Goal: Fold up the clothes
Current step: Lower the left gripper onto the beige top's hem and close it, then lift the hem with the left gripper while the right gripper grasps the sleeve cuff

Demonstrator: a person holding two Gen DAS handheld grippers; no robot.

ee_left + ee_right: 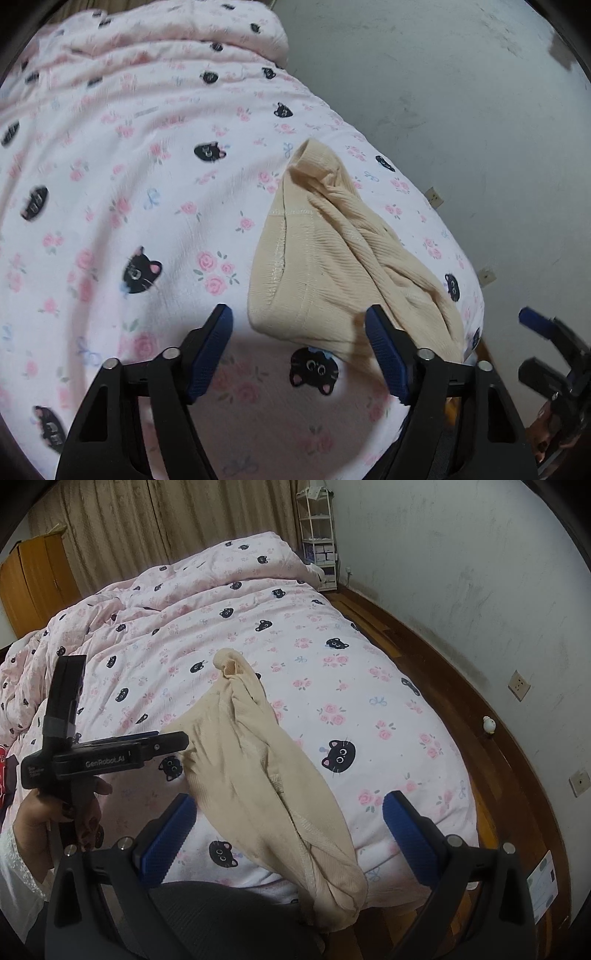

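Wardrobe: an orange-brown wooden wardrobe (pixel 35 579) stands far to the left of the bed, at the curtain (pixel 166 524).
Hand: a person's hand (pixel 55 812) grips the handle of the left gripper, left of the garment.
Left gripper: the left gripper (pixel 299 317) has its blue-padded fingers spread apart and holds nothing; it hovers over the near left edge of the garment.
Garment: a beige ribbed garment (pixel 258 760) lies crumpled on the bed's cat-and-rose quilt (pixel 332 686), its near end hanging over the bed's near edge.
Right gripper: the right gripper (pixel 291 805) is spread wide, one finger on each side of the garment's near end, not touching it.
Shelf: a white shelf unit (pixel 317 535) stands beyond the garment, at the bed's far right corner.
Wall: the white wall (pixel 461 572) with sockets (pixel 519 685) runs right of the bed.
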